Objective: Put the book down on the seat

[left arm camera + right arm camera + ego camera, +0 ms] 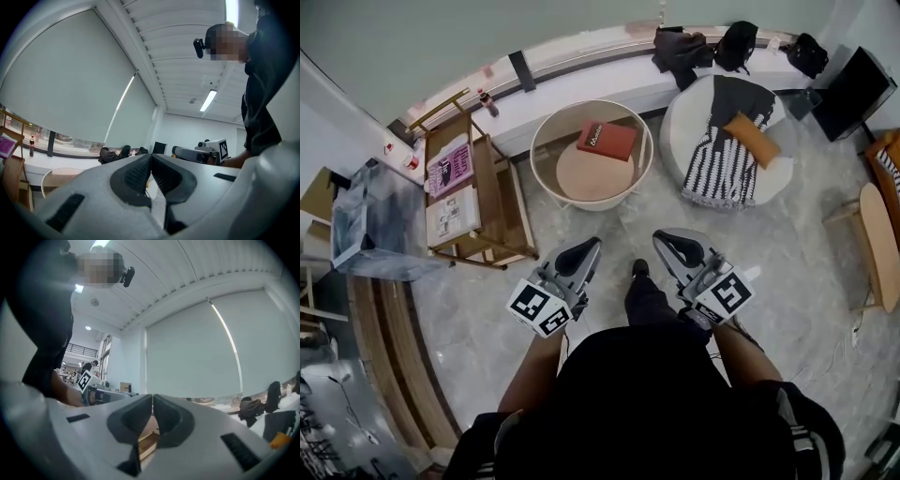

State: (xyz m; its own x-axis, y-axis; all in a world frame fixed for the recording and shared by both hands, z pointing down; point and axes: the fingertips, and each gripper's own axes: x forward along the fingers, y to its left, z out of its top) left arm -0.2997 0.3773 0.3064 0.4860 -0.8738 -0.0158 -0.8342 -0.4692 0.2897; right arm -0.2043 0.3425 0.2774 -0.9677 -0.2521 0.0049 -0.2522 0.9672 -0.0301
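The room is bright and evenly lit, with white light from a ceiling strip light [208, 100] and soft daylight glowing through the pale roller blind [197, 357]. On the floor [609, 239] there is a mild sheen and only faint, diffuse shadows. All three views bow straight lines strongly; both gripper views darken to black at their corners, and their near foreground is soft while the far walls stay sharp.

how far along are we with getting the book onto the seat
Done: the red book lies flat on the round seat. In hand: nothing; the left gripper and right gripper are both shut and empty, held close to the person, apart from the seat. Left: nothing visible to do.
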